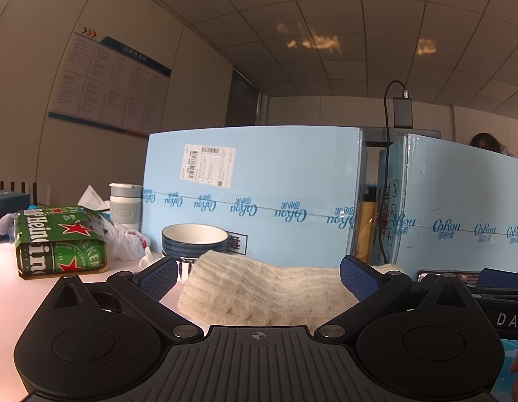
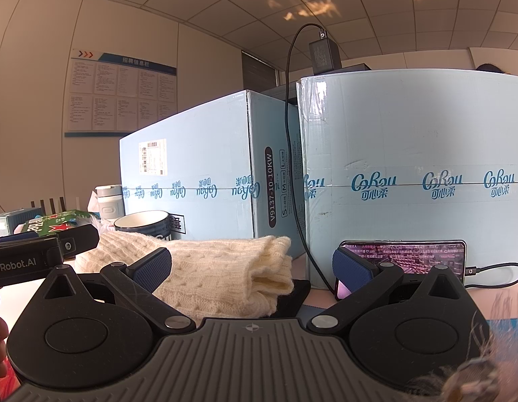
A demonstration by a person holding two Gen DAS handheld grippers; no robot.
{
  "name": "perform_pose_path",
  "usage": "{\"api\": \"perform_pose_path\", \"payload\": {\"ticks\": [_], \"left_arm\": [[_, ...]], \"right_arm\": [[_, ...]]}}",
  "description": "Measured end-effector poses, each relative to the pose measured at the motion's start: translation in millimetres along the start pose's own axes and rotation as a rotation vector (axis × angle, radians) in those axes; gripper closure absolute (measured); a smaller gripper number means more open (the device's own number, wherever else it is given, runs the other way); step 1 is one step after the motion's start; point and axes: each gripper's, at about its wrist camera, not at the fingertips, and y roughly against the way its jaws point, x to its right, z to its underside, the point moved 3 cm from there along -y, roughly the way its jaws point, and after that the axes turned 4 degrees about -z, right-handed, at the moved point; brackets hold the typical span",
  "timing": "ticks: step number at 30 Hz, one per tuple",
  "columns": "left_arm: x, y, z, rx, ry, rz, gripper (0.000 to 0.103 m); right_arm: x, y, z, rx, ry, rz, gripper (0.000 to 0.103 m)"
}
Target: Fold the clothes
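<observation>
a cream knitted sweater [image 1: 269, 291] lies folded in a thick pile on the pink desk [image 1: 10, 288]. the left tool [image 1: 259, 278] is spread wide, one blue pad on each side of the pile, holding nothing. the right tool [image 2: 252, 268] is wide too and empty, with the sweater's folded edge between its pads. a blue bowl [image 1: 194, 241] sits just behind the sweater. two light blue boxes [image 1: 252, 187] stand at the back. a green beer pack [image 1: 57, 244] is off to the left. a lit phone [image 2: 406, 258] leans on the right box.
</observation>
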Motion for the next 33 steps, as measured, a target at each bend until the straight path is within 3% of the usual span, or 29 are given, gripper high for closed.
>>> {"api": "perform_pose_path", "payload": {"ticks": [33], "left_arm": [[-0.6, -0.1, -0.4, 0.001, 0.002, 0.000, 0.000]], "right_arm": [[0.1, 0.5, 0.0, 0.000, 0.001, 0.000, 0.000]]}}
